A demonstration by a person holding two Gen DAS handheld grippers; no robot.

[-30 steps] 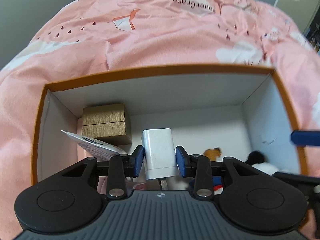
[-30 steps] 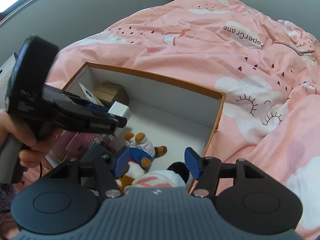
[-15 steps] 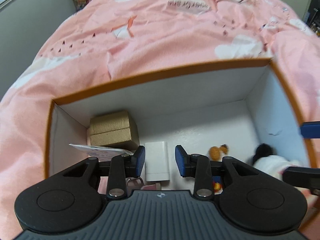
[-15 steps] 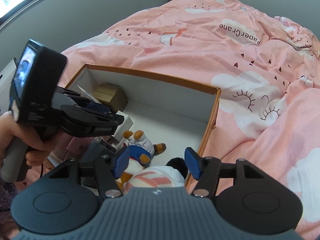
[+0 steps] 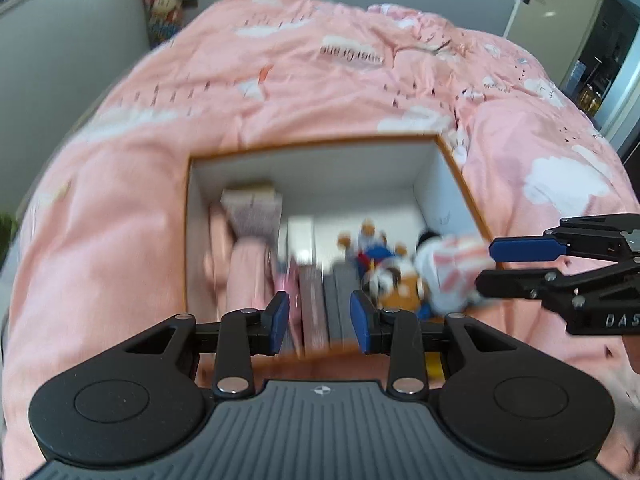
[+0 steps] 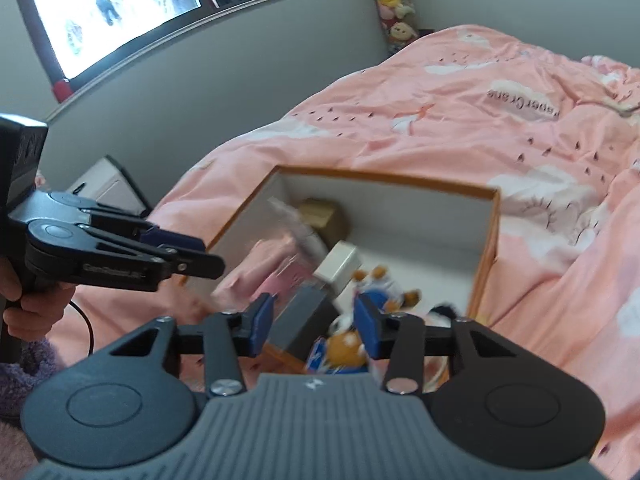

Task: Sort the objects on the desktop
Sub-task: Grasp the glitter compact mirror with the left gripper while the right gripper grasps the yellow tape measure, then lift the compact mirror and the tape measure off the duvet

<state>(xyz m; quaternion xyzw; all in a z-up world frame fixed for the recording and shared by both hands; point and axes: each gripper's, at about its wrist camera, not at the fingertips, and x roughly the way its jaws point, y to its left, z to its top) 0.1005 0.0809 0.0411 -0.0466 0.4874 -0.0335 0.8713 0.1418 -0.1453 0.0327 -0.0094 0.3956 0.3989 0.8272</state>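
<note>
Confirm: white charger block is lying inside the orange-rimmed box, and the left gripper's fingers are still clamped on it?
Not quite. The white charger block does lie inside the orange-rimmed box, but the left gripper is not clamped on it: in the left wrist view its fingers are apart with nothing between them, pulled back above the box. The right wrist view shows the block sitting free.

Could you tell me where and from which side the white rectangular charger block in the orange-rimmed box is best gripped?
Probably from above, jaws across the two broad flat faces of the white rectangular charger block. It stands among the gold box and blue-dressed plush toy inside the orange-rimmed box, whose walls block sideways approaches.
</note>
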